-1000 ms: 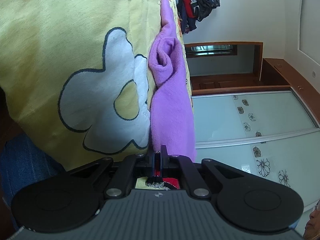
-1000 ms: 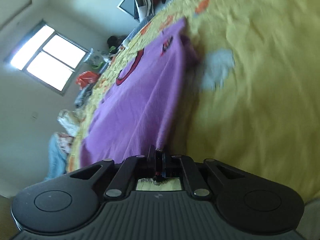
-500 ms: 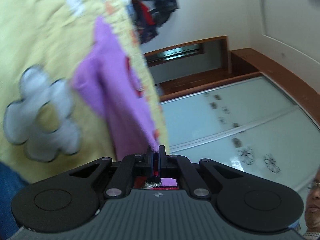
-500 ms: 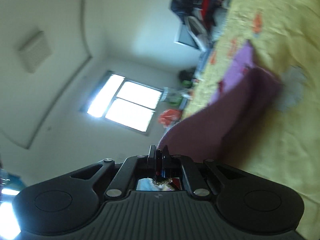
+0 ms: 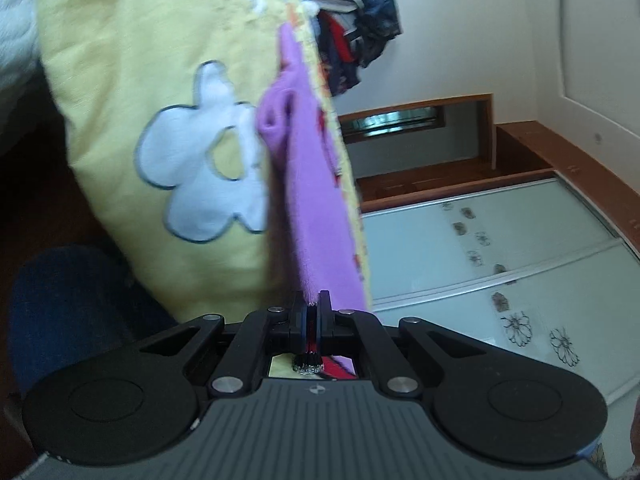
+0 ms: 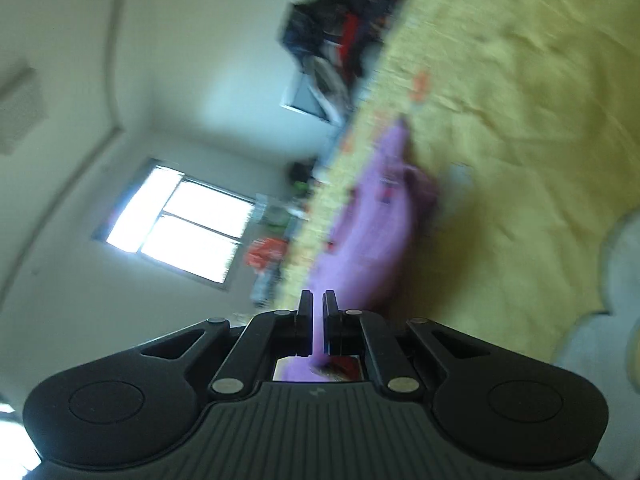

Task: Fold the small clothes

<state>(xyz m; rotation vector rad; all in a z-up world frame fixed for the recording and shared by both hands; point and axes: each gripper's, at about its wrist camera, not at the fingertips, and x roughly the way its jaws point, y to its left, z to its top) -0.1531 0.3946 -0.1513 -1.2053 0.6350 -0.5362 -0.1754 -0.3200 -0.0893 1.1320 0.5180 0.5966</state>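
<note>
Your left gripper (image 5: 313,307) is pinched tight on the near edge of the purple garment (image 5: 316,200), which runs from its tips away across the yellow bedspread (image 5: 132,40), beside the white flower patch (image 5: 200,172). A bunched fold of the garment sits partway along, touching the flower's edge.

Your right gripper (image 6: 317,304) has its fingers (image 6: 305,312) slightly apart, with a narrow gap between them. Purple cloth shows through that gap and just beyond the tips, but the blur hides whether the fingers touch it.

The left view alone shows the glass wardrobe doors (image 5: 500,240) with flower decals, the wooden frame above them, and blue cloth at the lower left. The right view alone shows the window (image 6: 180,228), and it is blurred throughout. Both views catch the clothes pile (image 5: 352,28) at the far end of the bed.

Half a second ago your right gripper was closed on a lifted, shadowed fold of the garment; now it is parted and the garment lies lower on the bedspread. Your left gripper has kept its grip, and the flower patch now sits closer to the middle of its view.
</note>
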